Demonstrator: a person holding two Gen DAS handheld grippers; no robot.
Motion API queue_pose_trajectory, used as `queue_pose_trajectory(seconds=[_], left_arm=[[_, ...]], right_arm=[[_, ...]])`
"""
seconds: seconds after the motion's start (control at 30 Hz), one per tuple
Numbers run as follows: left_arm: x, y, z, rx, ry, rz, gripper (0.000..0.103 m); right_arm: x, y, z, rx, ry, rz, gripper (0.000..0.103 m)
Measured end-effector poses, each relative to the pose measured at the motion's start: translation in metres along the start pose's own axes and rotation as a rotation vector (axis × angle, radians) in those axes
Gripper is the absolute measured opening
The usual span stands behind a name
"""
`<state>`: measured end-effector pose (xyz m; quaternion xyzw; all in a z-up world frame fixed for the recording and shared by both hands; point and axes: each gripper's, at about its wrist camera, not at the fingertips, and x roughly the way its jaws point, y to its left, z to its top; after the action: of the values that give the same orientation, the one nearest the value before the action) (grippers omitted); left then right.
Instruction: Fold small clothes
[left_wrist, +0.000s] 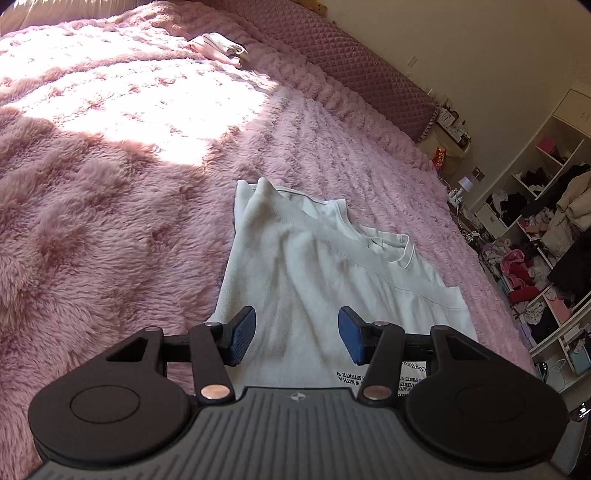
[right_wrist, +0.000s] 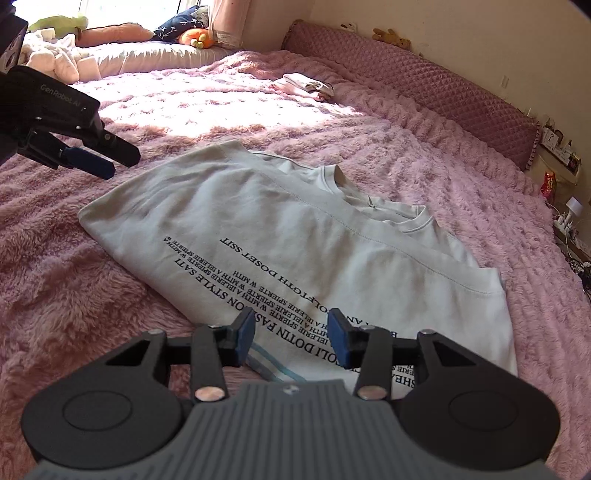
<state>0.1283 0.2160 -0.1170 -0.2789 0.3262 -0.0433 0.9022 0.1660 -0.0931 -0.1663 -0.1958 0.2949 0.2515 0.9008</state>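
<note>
A white T-shirt (right_wrist: 295, 236) with black printed text lies on the pink fluffy blanket, its sides folded in over the body and its collar at the far right. It also shows in the left wrist view (left_wrist: 314, 273). My left gripper (left_wrist: 297, 336) is open and empty, just above the shirt's left part. It shows in the right wrist view (right_wrist: 99, 158) hovering by the shirt's far left corner. My right gripper (right_wrist: 291, 338) is open and empty above the shirt's near printed edge.
The pink blanket (right_wrist: 424, 155) covers the whole bed. A small folded pale garment (right_wrist: 306, 85) lies far back by the quilted pink headboard (right_wrist: 424, 85). Pillows and plush toys (right_wrist: 110, 37) lie at the far left. Cluttered white shelves (left_wrist: 546, 236) stand right of the bed.
</note>
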Motion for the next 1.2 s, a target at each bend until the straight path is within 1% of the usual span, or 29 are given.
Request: queue_pose_trajectory(seconds=[0.07, 0.13, 0.2, 0.27, 0.3, 0.37, 0.47, 0.53, 0.63, 0.77, 0.87, 0.93, 1.07, 1.2], left_arm=[[0.0, 0.009, 0.014, -0.023, -0.037, 0.003, 0.06], [0.005, 0.018, 0.029, -0.057, -0.055, -0.003, 0.06], [0.014, 0.026, 0.04, -0.091, -0.047, -0.022, 0.06], [0.027, 0.032, 0.05, -0.107, -0.021, -0.028, 0.06], [0.033, 0.033, 0.053, -0.101, -0.009, -0.014, 0.06], [0.047, 0.031, 0.058, -0.048, 0.019, 0.036, 0.06], [0.063, 0.033, 0.061, -0.011, 0.061, 0.058, 0.06], [0.072, 0.037, 0.063, -0.007, 0.079, 0.069, 0.06], [0.082, 0.045, 0.064, -0.035, 0.097, 0.061, 0.06], [0.093, 0.054, 0.068, -0.077, 0.12, 0.04, 0.06], [0.102, 0.059, 0.072, -0.097, 0.128, 0.04, 0.06], [0.111, 0.063, 0.076, -0.117, 0.137, 0.024, 0.06], [0.133, 0.067, 0.085, -0.153, 0.147, -0.007, 0.06], [0.161, 0.071, 0.097, -0.181, 0.175, -0.043, 0.06]], right_arm=[[-0.005, 0.02, 0.008, -0.036, -0.044, 0.026, 0.044], [-0.005, 0.047, 0.021, -0.067, -0.067, 0.085, 0.044], [0.001, 0.072, 0.03, -0.104, -0.09, 0.11, 0.044], [0.009, 0.092, 0.036, -0.151, -0.099, 0.119, 0.042], [0.016, 0.106, 0.039, -0.171, -0.093, 0.132, 0.041], [0.024, 0.12, 0.042, -0.187, -0.082, 0.152, 0.041], [0.038, 0.141, 0.044, -0.237, -0.071, 0.15, 0.041], [0.046, 0.152, 0.044, -0.277, -0.072, 0.141, 0.041], [0.053, 0.164, 0.042, -0.333, -0.072, 0.122, 0.041], [0.062, 0.182, 0.037, -0.448, -0.104, 0.057, 0.041], [0.065, 0.191, 0.036, -0.497, -0.132, 0.034, 0.041], [0.069, 0.199, 0.038, -0.527, -0.151, 0.013, 0.041], [0.077, 0.207, 0.043, -0.551, -0.182, -0.024, 0.041], [0.086, 0.209, 0.05, -0.517, -0.177, -0.054, 0.041]])
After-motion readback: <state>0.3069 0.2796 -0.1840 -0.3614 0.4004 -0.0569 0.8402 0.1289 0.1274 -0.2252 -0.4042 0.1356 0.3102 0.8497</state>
